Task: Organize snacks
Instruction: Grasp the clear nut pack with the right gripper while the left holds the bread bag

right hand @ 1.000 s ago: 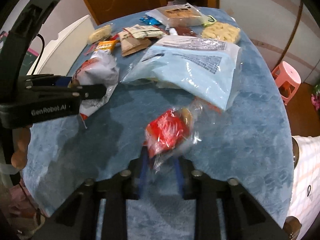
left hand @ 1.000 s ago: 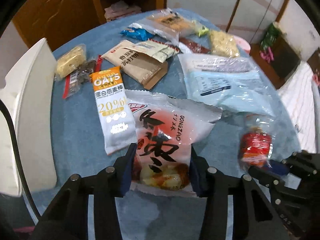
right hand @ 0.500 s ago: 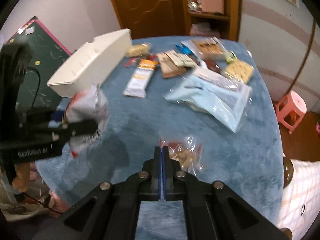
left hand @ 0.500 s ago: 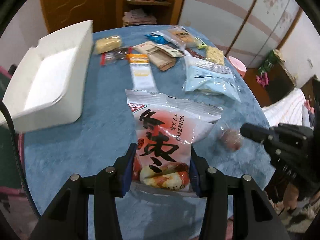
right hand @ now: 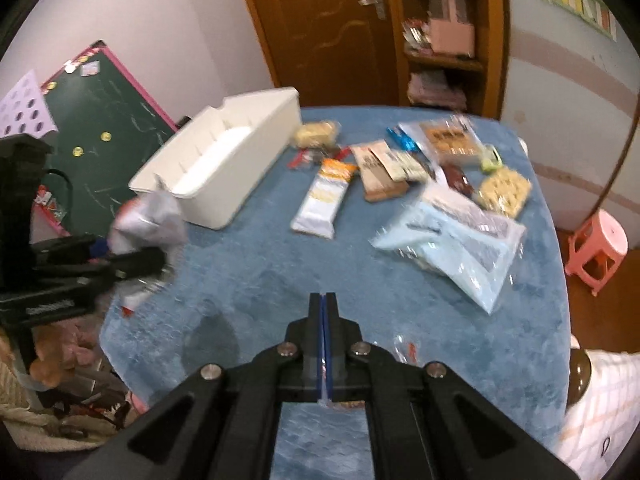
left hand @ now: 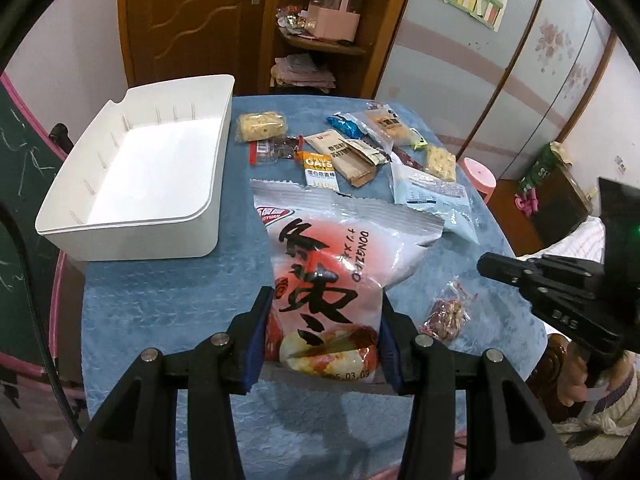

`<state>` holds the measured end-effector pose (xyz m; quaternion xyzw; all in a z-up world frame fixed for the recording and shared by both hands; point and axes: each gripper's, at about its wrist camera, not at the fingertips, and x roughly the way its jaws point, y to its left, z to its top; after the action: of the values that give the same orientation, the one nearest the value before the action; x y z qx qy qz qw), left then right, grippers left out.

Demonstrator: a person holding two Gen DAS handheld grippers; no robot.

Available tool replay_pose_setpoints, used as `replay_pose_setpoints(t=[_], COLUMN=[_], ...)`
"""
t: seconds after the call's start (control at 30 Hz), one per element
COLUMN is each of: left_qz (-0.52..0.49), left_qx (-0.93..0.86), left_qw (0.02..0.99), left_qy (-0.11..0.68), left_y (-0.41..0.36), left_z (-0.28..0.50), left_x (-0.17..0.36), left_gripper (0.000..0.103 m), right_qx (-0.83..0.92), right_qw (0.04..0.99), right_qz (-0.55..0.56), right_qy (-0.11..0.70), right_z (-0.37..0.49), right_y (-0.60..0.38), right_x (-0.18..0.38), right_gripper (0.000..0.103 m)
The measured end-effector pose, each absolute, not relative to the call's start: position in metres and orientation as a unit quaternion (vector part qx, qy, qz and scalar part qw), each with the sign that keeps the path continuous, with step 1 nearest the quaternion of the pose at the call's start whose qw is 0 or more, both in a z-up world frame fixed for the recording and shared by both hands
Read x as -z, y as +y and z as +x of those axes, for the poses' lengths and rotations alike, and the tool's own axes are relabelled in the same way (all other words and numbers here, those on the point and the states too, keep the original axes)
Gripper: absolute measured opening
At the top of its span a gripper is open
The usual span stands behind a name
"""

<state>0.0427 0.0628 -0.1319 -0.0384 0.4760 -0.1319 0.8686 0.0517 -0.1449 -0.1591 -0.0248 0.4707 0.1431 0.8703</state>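
Observation:
My left gripper (left hand: 322, 344) is shut on the lower part of a white and red snack bag (left hand: 340, 264) and holds it upright above the blue tablecloth (left hand: 168, 292). The empty white bin (left hand: 152, 240) stands just left of the bag. In the right wrist view, the left gripper (right hand: 132, 264) and its bag (right hand: 148, 220) sit beside the bin (right hand: 240, 184). My right gripper (right hand: 323, 300) is shut, pinching the clear wrapper of a small red snack packet (left hand: 446, 316). The packet hangs under the right gripper (left hand: 486, 266) and is mostly hidden behind its fingers.
Several loose snacks lie beyond: an oats bar (left hand: 320, 170), a brown packet (left hand: 344, 156), a yellow cake packet (left hand: 262, 126) and a pale blue bag (left hand: 432, 196). A pink stool (right hand: 598, 248) stands past the table's right edge. A chalkboard (right hand: 108, 120) leans at the left.
Both grippers have risen. The left one carried the snack bag leftward until the white bin came fully into view. The right jaws shut on the red packet's wrapper and lifted it.

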Motion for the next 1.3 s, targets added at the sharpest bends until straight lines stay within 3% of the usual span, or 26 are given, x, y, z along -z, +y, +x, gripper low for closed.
replay_pose_setpoints(t=[0.13, 0.2, 0.27, 0.33, 0.7, 1.3], left_qz=[-0.033, -0.029, -0.029, -0.028, -0.017, -0.010], left_qx=[0.134, 0.135, 0.136, 0.137, 0.142, 0.150], left_qw=[0.865, 0.863, 0.861, 0.860, 0.855, 0.851], left_qy=[0.482, 0.487, 0.490, 0.491, 0.498, 0.503], left_y=[0.059, 0.056, 0.055, 0.054, 0.046, 0.036], left_z=[0.043, 0.042, 0.042, 0.042, 0.041, 0.039], left_x=[0.139, 0.143, 0.146, 0.148, 0.155, 0.159], left_gripper=[0.046, 0.046, 0.046, 0.046, 0.046, 0.046], right_qx=[-0.143, -0.144, -0.135, -0.131, -0.105, -0.127], right_qw=[0.855, 0.850, 0.849, 0.847, 0.820, 0.809], right_qz=[-0.007, -0.003, -0.005, -0.005, -0.028, 0.053], right_qy=[0.498, 0.506, 0.511, 0.515, 0.561, 0.572], right_z=[0.055, 0.054, 0.052, 0.049, 0.048, 0.025], right_y=[-0.163, -0.167, -0.170, -0.171, -0.175, -0.202], right_x=[0.179, 0.186, 0.192, 0.197, 0.230, 0.223], right_gripper=[0.005, 0.018, 0.039, 0.042, 0.044, 0.044])
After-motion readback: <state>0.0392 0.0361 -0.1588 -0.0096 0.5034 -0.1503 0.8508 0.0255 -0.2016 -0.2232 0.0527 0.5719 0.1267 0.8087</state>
